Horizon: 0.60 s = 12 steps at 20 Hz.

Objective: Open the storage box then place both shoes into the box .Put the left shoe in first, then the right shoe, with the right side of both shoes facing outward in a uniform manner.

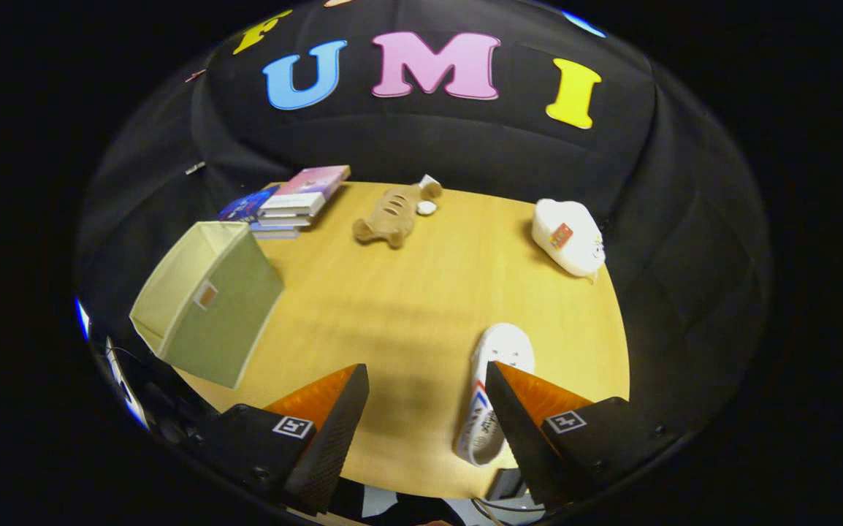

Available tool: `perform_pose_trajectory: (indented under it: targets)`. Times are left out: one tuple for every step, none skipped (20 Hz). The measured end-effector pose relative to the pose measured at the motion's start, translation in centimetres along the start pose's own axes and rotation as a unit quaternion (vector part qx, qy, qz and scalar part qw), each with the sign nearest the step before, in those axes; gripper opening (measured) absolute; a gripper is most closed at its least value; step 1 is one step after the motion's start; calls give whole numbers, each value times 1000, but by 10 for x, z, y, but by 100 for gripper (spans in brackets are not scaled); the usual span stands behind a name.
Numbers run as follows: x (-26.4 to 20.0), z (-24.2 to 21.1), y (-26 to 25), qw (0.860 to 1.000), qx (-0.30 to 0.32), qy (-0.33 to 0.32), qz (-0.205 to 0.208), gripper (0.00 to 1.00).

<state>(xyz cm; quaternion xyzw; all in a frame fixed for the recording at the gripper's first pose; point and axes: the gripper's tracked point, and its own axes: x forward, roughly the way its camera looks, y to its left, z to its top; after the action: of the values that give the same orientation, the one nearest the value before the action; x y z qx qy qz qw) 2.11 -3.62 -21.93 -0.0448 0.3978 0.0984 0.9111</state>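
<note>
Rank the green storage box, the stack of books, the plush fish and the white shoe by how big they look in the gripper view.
1. Green storage box.
2. Stack of books.
3. White shoe and plush fish: look alike; the shoe lies nearer, partly behind a finger of the open gripper, so unranked.

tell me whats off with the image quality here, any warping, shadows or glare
Gripper view: the fisheye bends the wooden table edge into a curve; soft banded shadows cross the tabletop ahead of the open gripper; the green storage box and white shoe by the right finger look sharp, with no strong glare.
</note>
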Motion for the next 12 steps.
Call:
perform_pose_trajectory:
  targets:
    - [4, -12, -21, 1000, -3, 11, -13, 99]
    - [9, -24, -40, 1000, -9, 19, -23, 99]
    - [14, -35, -55, 999, -16, 29, -30, 99]
    - [17, -46, -67, 998, -20, 40, -33, 99]
    - [23, -56, -75, 998, -17, 51, -32, 99]
    - [28, -64, -81, 998, -13, 59, -29, 99]
    - [34, -73, -88, 997, -9, 68, -32, 99]
    - [41, -83, -94, 996, -7, 81, -34, 99]
    - [53, -94, -93, 995, -3, 92, -33, 99]
    - [60, -102, -94, 994, 1, 103, -31, 99]
    - [65, -108, -96, 993, 4, 112, -30, 99]
    - [71, -114, -97, 992, 4, 119, -31, 99]
